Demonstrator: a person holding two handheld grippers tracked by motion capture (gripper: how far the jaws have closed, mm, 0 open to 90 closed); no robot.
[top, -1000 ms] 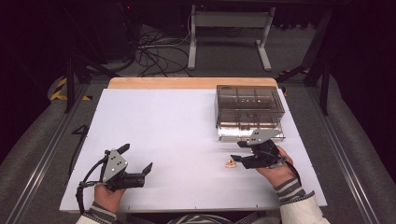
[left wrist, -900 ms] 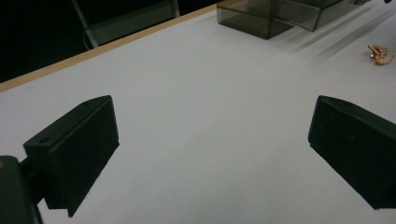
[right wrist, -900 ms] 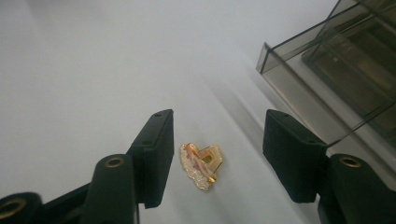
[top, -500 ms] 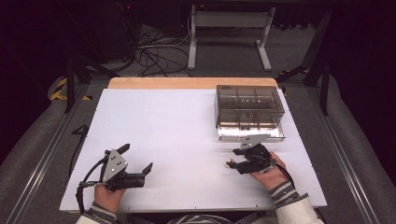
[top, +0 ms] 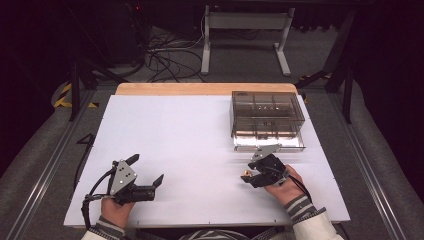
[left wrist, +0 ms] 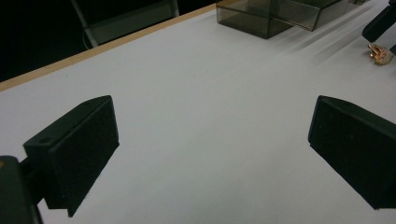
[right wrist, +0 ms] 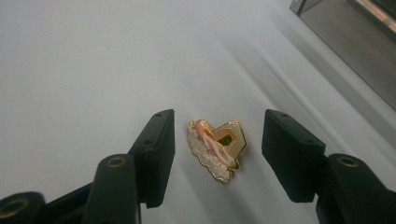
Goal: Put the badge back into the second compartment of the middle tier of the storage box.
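A small gold and pink pin lies flat on the white table top, near its front right. My right gripper is lowered over the pin with a black jaw on either side. A gap remains between each pad and the pin, so it stands open. In the high view the pin peeks out at the tip of the right gripper. My left gripper rests at the front left, open and with nothing between its jaws. The left gripper view catches the pin far off.
A smoky transparent compartment box stands at the back right, its bottom drawer pulled out toward me just beyond the right gripper. A wooden strip edges the table's far side. Cables and a metal stand lie on the floor beyond.
My right gripper has moved down and to the left, and its jaws now straddle the pin. The pin and the left gripper have stayed in place.
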